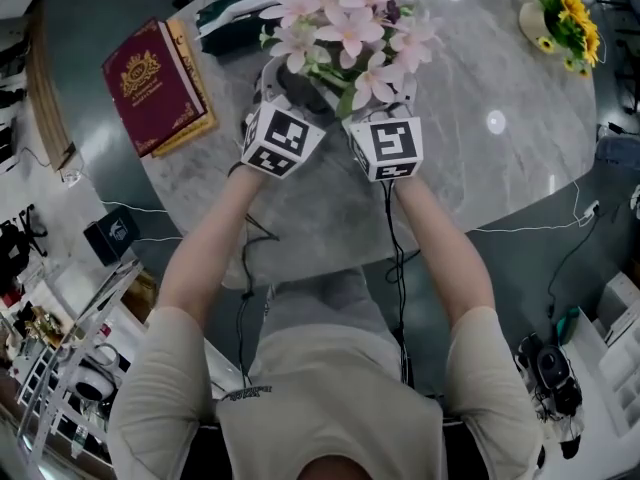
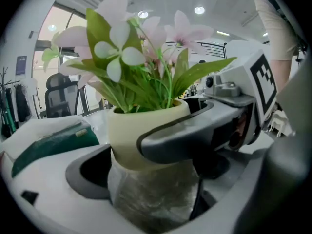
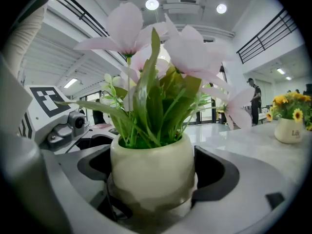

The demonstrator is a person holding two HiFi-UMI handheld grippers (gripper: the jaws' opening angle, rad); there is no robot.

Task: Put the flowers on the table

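A cream pot of pink flowers [image 1: 350, 28] stands at the far middle of the marble table [image 1: 480, 178]; the blooms hide the pot from above. Both grippers meet at it from the near side. My left gripper [image 1: 278, 86] has the cream pot [image 2: 141, 135] between its jaws, and a finger of the right gripper [image 2: 185, 135] crosses in front of it. My right gripper [image 3: 151, 184] hugs the pot [image 3: 148, 172] on both sides, with the left gripper [image 3: 63, 126] showing at its left. Whether the pot's base touches the table cannot be told.
A red book [image 1: 155, 83] lies on another book at the table's left. A dark green and white packet [image 1: 235, 13] sits behind the pot. A pot of yellow sunflowers [image 1: 562, 18] stands at the far right. Cables hang off the near table edge [image 1: 300, 268].
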